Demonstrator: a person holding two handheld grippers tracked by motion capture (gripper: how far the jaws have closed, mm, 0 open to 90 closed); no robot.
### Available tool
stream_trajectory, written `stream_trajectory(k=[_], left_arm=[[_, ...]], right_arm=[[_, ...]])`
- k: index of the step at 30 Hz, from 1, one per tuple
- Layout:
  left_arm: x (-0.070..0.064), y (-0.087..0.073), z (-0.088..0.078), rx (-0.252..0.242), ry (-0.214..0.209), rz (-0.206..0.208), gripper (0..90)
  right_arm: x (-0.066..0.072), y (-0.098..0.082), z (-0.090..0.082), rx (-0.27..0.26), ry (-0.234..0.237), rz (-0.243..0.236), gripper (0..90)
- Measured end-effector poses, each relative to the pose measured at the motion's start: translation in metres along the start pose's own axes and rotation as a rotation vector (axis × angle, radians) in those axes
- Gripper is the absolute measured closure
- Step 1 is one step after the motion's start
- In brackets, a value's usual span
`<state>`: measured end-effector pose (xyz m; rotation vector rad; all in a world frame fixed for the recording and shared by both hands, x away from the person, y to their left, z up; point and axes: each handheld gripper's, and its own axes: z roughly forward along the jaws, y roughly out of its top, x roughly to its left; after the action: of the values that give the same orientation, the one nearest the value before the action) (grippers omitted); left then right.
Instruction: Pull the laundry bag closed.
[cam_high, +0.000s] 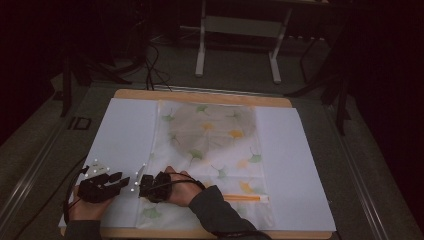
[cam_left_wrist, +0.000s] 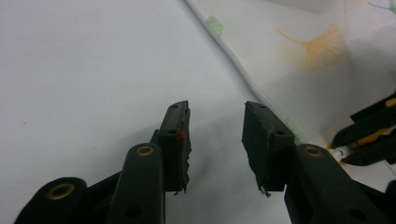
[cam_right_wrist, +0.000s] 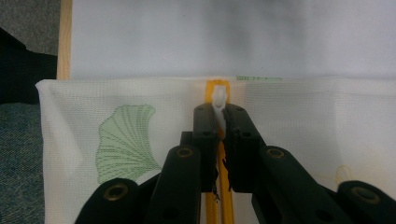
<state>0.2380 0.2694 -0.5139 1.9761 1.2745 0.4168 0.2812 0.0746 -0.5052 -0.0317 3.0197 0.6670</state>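
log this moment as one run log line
left gripper open over white sheet | right gripper shut on zipper pull | mesh bag flat on table

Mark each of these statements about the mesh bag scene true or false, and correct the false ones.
1. The right gripper is shut on the white zipper pull. True.
2. The left gripper grips the mesh bag. False: its jaws stand open over the white sheet, with nothing between them.
3. The zipper tape is yellow-orange. True.
4. The bag is printed with red stars. False: it carries green and yellow ginkgo leaves.
5. The bag lies on white sheets over a wooden board. True.
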Motion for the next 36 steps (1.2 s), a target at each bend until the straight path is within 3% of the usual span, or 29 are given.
stream_trajectory(k=[4, 22, 36], left_arm=[[-0.004, 0.000, -0.001, 0.013, -0.032, 0.004, 61.6], [-0.027, -0.007, -0.002, 0.078, -0.204, -0.050, 62.4], [-0.038, -0.010, 0.008, 0.144, -0.280, -0.036, 62.7]], right_arm=[[0.001, 0.000, -0.003, -0.001, -0.003, 0.002, 84.1], [0.000, -0.004, -0.004, -0.018, -0.008, 0.010, 84.1], [0.000, -0.004, -0.012, -0.033, -0.021, 0.003, 84.2]])
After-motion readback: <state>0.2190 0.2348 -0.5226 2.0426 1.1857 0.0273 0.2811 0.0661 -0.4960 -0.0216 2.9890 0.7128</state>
